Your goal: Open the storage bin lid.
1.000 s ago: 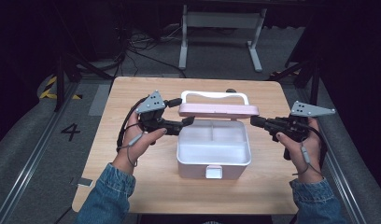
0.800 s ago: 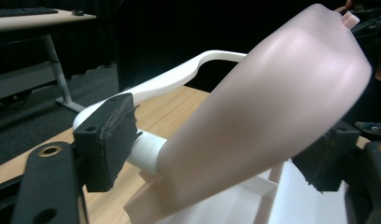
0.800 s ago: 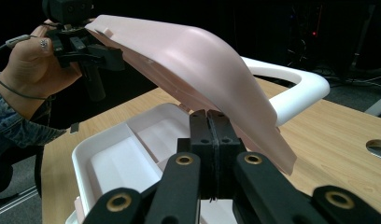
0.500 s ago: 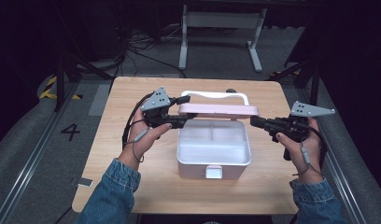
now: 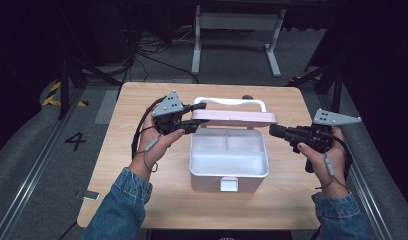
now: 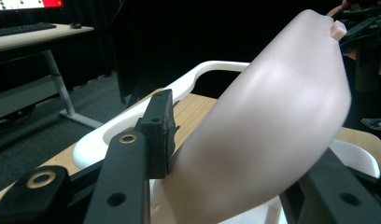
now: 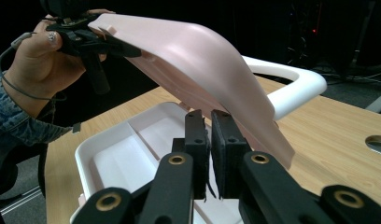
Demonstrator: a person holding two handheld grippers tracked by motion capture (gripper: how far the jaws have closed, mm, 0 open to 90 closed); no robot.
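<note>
Lunch box [image 5: 229, 162], white with a pale pink lid [image 5: 234, 118], sits mid-desk, its front latch [image 5: 229, 184] facing the person. Bare wood lies on every side of it: a wide strip toward the near edge of the desk [image 5: 157, 200], a band to the left under the left forearm, and another to the right, where the right hand hovers near the desk's right edge. Behind the box the desk runs on a little further to its far edge.

The lid stands raised on its back hinge, above the open tray, and the white carrying handle [image 5: 231, 102] lies behind it. Inside, a low divider splits the tray into compartments; what shows of them is plain white.

The left tool [image 5: 194, 116] is at the lid's left end; its jaws have just been closing, and in the left gripper view one black pad [image 6: 159, 135] rests against the pink lid [image 6: 268, 135] that lies between them. The right tool [image 5: 273, 131] points at the lid's right end with its jaws narrow, just parted by a thin slit in the right gripper view [image 7: 210, 149], having just opened slightly, with nothing between them; the lid's edge [image 7: 202, 60] passes just above and beyond them.

A dark hole [image 7: 379, 142] in the desk lies to the right in that view. Beyond the desk a white frame [image 5: 237, 30] stands on the grey floor among cables.
</note>
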